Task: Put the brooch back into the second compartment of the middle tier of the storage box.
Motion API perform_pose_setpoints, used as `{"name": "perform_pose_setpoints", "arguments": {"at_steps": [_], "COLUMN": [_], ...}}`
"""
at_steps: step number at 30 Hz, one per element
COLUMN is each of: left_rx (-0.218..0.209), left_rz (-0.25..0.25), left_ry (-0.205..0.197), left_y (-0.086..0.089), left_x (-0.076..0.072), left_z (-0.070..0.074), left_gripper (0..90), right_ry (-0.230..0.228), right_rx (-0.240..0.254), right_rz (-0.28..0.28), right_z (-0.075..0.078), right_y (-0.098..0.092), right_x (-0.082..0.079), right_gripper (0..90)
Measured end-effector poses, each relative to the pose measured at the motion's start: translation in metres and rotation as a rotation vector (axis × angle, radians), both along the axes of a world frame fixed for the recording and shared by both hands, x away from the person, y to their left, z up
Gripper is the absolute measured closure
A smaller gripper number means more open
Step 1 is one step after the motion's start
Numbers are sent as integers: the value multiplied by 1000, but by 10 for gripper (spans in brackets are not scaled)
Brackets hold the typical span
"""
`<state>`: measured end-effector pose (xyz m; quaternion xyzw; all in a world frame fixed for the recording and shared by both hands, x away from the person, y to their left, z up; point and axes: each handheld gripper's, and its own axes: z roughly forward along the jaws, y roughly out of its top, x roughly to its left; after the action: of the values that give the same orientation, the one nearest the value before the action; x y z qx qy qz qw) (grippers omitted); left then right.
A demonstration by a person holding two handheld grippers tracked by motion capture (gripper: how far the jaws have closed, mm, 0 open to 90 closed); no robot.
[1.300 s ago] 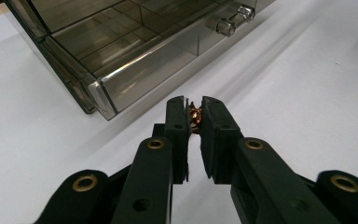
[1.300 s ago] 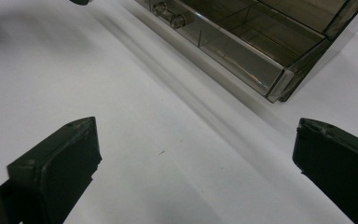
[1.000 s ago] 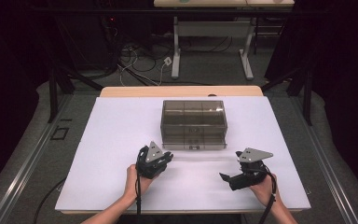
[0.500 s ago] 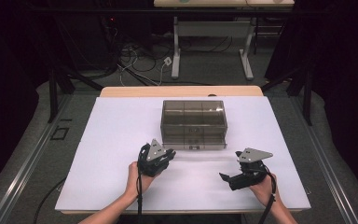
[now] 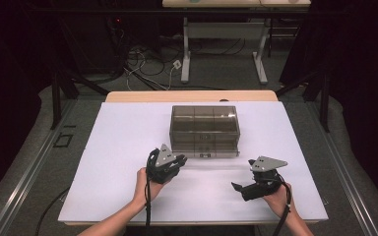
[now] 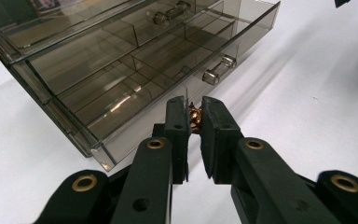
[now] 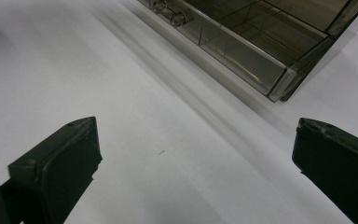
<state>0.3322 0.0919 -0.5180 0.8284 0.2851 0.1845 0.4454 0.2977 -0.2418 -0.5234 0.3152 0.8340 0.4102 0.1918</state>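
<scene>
Small gold object (image 6: pixel 195 119) mostly hidden between left hand-held gripper (image 6: pixel 194 122) pads; identity unclear.

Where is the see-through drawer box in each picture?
High view: the drawer box sits mid-table, just beyond both grippers.
Left gripper view: it spreads across the upper left, its bottom drawer pulled out above the fingers.
Right gripper view: its front corner is at the top right.
Shared landmark: the white table.
</scene>
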Motion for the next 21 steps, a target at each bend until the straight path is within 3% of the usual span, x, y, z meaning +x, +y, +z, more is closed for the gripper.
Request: {"name": "perform_pose_setpoints", "arguments": {"at_steps": [21], "left_rx": [-10], "left_rz": [-3], "left_ry": [-14], "left_y": [-5], "left_x": [9], "left_z": [12], "left_gripper": [812], "right_ry": [6], "right_rx": [2], "right_rz": [-1], "right_z": [1], "right_y": [0], "right_x": [-1], "right_gripper": [6]}}
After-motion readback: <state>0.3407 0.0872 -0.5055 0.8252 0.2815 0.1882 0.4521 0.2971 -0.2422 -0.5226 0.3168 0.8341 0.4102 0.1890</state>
